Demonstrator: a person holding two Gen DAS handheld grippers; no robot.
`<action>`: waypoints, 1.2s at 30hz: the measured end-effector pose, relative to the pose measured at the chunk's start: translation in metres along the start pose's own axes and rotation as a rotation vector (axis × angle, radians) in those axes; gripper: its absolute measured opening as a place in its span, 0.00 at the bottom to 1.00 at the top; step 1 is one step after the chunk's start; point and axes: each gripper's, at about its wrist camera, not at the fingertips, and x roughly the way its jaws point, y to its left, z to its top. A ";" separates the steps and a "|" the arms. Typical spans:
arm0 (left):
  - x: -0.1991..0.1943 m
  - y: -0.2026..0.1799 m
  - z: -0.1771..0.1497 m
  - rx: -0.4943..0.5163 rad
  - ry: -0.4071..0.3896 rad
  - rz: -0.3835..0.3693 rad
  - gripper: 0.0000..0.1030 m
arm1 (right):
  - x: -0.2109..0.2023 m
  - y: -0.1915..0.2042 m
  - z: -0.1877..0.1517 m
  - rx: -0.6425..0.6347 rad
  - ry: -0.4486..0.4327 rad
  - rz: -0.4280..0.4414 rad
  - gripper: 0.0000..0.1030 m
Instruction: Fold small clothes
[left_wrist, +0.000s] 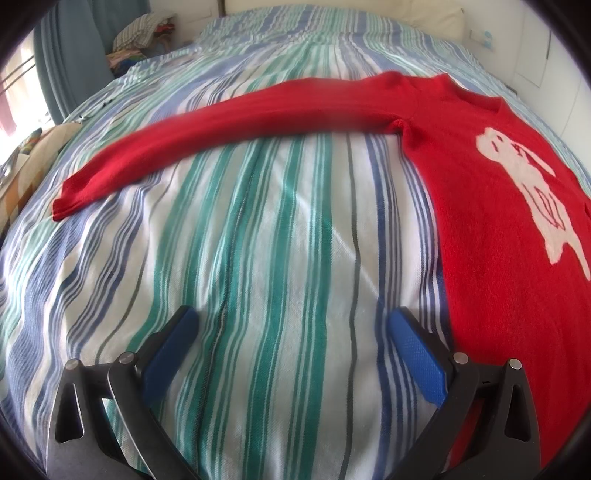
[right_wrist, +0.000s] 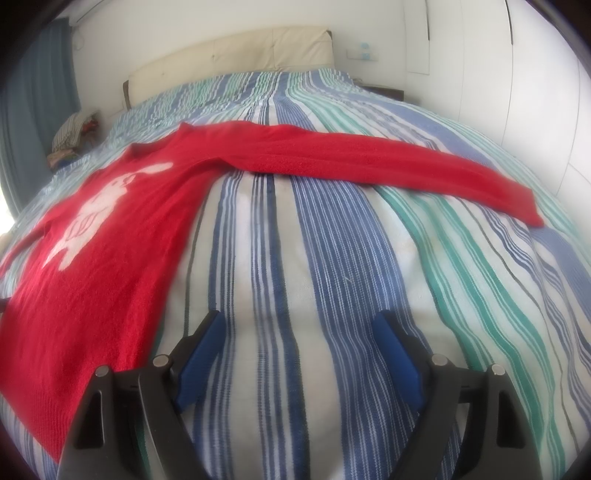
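Observation:
A small red sweater (left_wrist: 495, 229) with a white rabbit figure on its chest lies flat on the striped bedspread (left_wrist: 258, 240). In the left wrist view its left sleeve (left_wrist: 221, 125) stretches out to the left. In the right wrist view the sweater body (right_wrist: 96, 236) is at the left and its other sleeve (right_wrist: 388, 162) stretches out to the right. My left gripper (left_wrist: 291, 317) is open and empty over bare bedspread, just left of the sweater's side edge. My right gripper (right_wrist: 299, 321) is open and empty over bare bedspread (right_wrist: 332, 258), just right of the sweater's side edge.
A cream headboard (right_wrist: 229, 55) stands at the far end of the bed. A pile of clothes (right_wrist: 74, 129) sits beside the bed at the far left, by a blue curtain (right_wrist: 33, 92). White wardrobe doors (right_wrist: 535, 92) line the right side.

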 end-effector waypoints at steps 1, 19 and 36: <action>0.000 0.000 0.000 0.000 0.000 0.000 1.00 | 0.000 0.000 0.000 0.000 0.000 0.000 0.80; 0.000 -0.001 0.000 0.001 0.000 0.000 1.00 | 0.000 0.001 0.000 -0.001 0.000 0.000 0.80; 0.000 -0.001 0.000 0.002 -0.002 0.001 1.00 | -0.023 -0.230 0.063 0.837 -0.097 0.276 0.78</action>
